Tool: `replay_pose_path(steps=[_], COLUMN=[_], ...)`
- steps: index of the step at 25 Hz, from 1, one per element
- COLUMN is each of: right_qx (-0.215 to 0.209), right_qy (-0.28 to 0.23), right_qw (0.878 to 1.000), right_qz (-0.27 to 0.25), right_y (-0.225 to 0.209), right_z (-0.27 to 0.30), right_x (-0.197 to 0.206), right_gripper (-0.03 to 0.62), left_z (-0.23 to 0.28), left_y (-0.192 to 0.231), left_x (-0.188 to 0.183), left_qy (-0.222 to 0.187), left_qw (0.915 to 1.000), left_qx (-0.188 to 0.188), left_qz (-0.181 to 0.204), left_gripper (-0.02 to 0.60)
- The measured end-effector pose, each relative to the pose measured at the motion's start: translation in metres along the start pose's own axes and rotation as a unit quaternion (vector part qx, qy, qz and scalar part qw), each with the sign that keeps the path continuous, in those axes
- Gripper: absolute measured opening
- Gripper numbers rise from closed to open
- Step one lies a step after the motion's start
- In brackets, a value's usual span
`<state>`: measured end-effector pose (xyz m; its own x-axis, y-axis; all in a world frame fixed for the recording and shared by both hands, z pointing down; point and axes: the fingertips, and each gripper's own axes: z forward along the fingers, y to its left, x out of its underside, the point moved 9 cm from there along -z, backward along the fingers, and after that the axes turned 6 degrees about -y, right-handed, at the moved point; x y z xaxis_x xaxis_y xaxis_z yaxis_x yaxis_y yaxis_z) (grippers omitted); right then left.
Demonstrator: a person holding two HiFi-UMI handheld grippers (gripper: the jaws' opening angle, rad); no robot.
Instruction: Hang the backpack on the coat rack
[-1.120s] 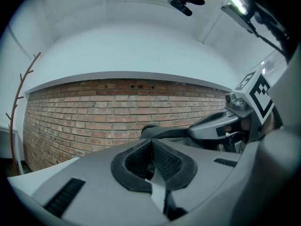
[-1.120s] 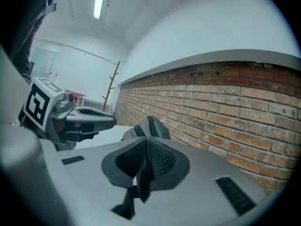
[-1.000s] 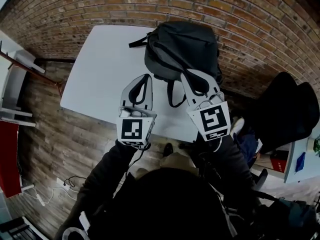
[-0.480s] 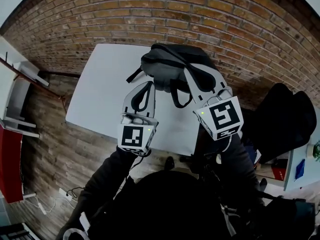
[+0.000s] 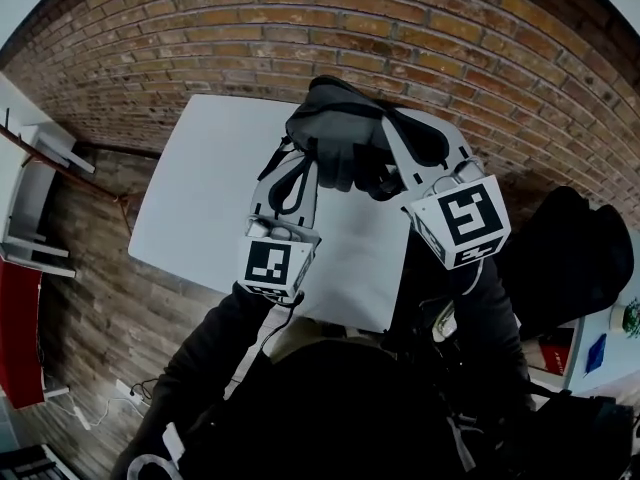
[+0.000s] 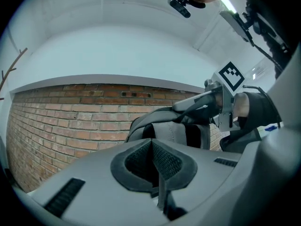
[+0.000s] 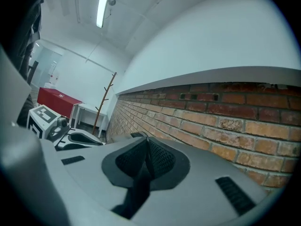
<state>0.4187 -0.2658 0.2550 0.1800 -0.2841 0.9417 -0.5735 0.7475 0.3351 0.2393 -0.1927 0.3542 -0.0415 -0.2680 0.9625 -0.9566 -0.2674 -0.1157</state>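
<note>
Both grippers are on the backpack [image 5: 335, 133] here, and the dark grey bag is up in the air in front of the brick wall [image 5: 300, 38], over the far part of the white table [image 5: 210, 188] rather than resting on it, as far as the head view shows. The left gripper [image 5: 298, 168] comes in at the bag's left side, jaws pressed right together, and its own view shows a thin strap [image 6: 161, 192] pinched between the pads and trailing down out of them. The right gripper [image 5: 392, 133] is on the bag's right side, up at the top edge (the left gripper view catches it clamped onto the top of the bag, marker cube upward). Its jaws are closed too, with a dark band of webbing [image 7: 136, 187] caught between the pads and hanging below. Both marker cubes face the head camera, the left one [image 5: 275, 266] lower than the right one [image 5: 462, 218]. And the coat rack [image 7: 104, 102]? The right gripper view finds it, a bare wooden branching pole standing by the wall, well apart from the bag, next to a small white stand [image 7: 87, 109] and a red cabinet [image 7: 59, 102].
</note>
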Motion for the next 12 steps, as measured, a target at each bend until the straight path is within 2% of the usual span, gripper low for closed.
replay_pose_path(steps=[5, 6, 8, 10, 12], right_qx=[0.006, 0.008, 0.011, 0.016, 0.022], right_qy=[0.009, 0.011, 0.017, 0.022, 0.024], right_qw=[1.0, 1.0, 1.0, 1.0, 0.999], right_qz=[-0.004, -0.004, -0.004, -0.006, -0.003], right_y=[-0.021, -0.023, -0.025, -0.026, -0.027], right_z=[0.024, 0.029, 0.035, 0.038, 0.039], right_x=[-0.007, -0.008, -0.008, -0.008, -0.007], right_gripper=[0.02, 0.02, 0.02, 0.02, 0.02], left_z=[0.02, 0.023, 0.026, 0.03, 0.032], left_y=[0.029, 0.033, 0.04, 0.045, 0.049], left_x=[0.007, 0.009, 0.01, 0.007, 0.004], left_qy=[0.014, 0.022, 0.036, 0.034, 0.02], left_qw=[0.9966, 0.9947, 0.9903, 0.9844, 0.9759], left_qx=[0.07, 0.087, 0.117, 0.148, 0.174], left_qz=[-0.041, -0.051, -0.065, -0.09, -0.13], left_gripper=[0.011, 0.034, 0.081, 0.087, 0.087])
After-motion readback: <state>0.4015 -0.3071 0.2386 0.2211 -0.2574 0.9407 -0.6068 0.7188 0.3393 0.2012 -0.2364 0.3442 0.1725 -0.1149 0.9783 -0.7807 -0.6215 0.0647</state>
